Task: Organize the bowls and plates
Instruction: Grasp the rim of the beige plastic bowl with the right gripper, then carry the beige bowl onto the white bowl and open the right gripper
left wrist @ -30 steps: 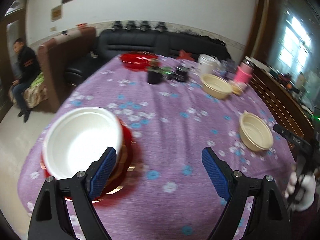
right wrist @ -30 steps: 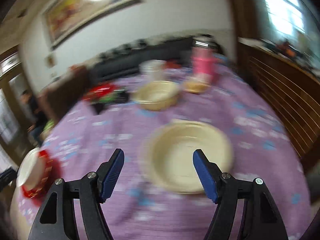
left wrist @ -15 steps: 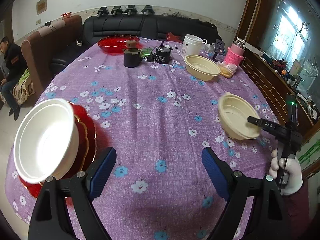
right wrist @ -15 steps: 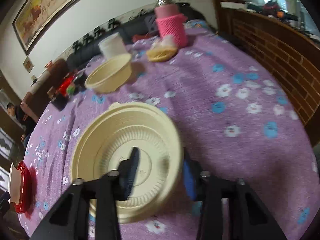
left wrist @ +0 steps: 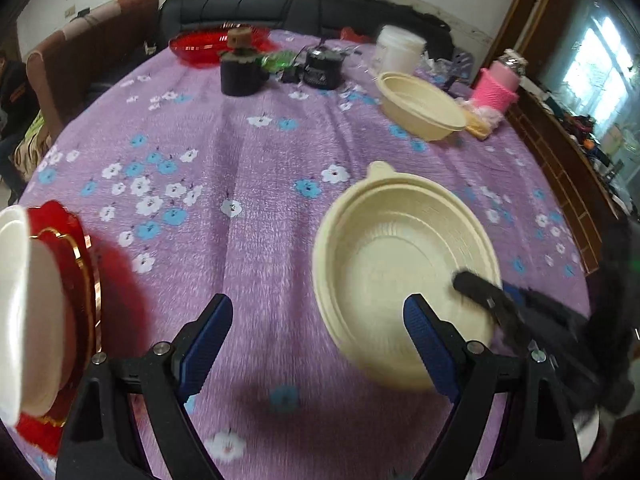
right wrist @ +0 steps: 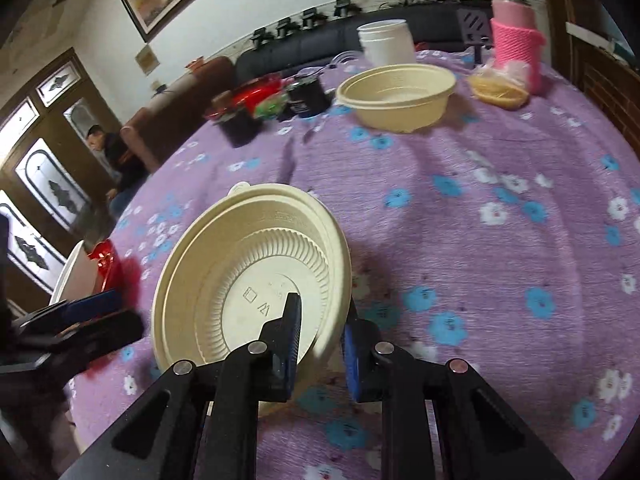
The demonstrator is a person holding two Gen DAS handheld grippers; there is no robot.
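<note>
A purple flowered worktop [left wrist: 256, 168] fronts a black sofa [left wrist: 280, 4]; the right hand-held gripper [right wrist: 320, 336] pinches a cream bowl [right wrist: 248, 276] whose embossed base only its view shows, while the left hand-held gripper [left wrist: 316, 340] is spread.

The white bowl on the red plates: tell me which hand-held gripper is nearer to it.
Left. The left hand-held gripper hangs open just beside the white bowl on the red plates. The right hand-held gripper, clamped on the cream bowl, sits farther across the table.

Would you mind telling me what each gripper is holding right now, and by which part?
The right gripper holds the near cream bowl by its rim, one jaw inside, one outside. The left gripper is open and holds nothing.
</note>
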